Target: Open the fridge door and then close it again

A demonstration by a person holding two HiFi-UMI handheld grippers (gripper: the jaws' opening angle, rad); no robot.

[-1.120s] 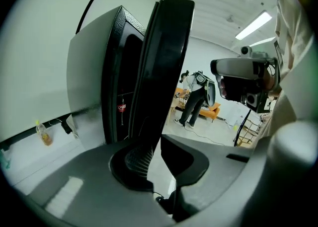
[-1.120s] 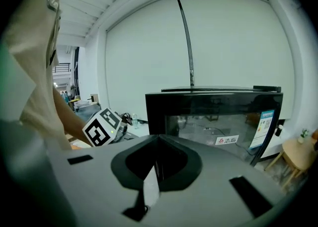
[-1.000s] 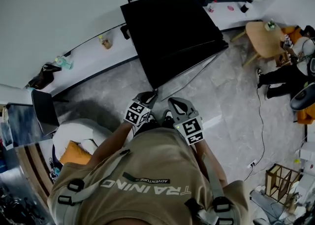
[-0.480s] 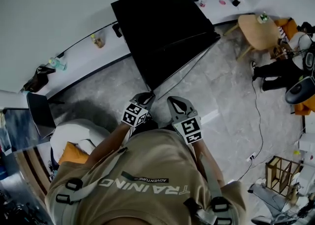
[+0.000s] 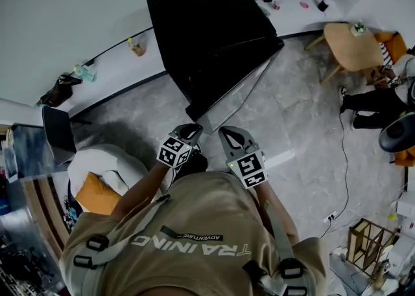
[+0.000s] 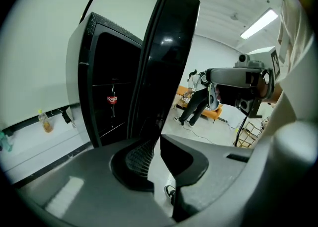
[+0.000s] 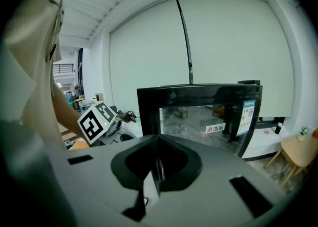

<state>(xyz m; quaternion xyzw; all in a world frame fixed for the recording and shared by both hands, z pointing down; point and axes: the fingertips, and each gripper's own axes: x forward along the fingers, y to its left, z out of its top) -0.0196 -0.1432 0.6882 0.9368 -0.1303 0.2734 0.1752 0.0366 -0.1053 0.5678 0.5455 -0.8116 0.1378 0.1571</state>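
From above, the black fridge (image 5: 207, 29) stands against the white wall with its glass door (image 5: 237, 91) swung partly open. Both grippers hang short of it, close to my chest and touching nothing. The left gripper (image 5: 190, 131) is shut and empty, and so is the right gripper (image 5: 227, 134). In the left gripper view the door (image 6: 166, 57) shows edge-on beside the open cabinet (image 6: 107, 87), where a cola bottle (image 6: 112, 103) stands on a shelf. The right gripper view faces the door's reflective glass (image 7: 198, 116) and its stickers.
A white ledge (image 5: 110, 71) with small bottles runs along the wall's foot. A round wooden table (image 5: 353, 45) and a seated person (image 5: 376, 103) are at the right. A cable (image 5: 343, 159) trails over the grey floor. A cushioned seat (image 5: 97, 184) is at the left, a wooden rack (image 5: 366, 239) at lower right.
The head view has shifted a little. Both grippers keep the same shut pose near my chest, and the door stays ajar at much the same angle.
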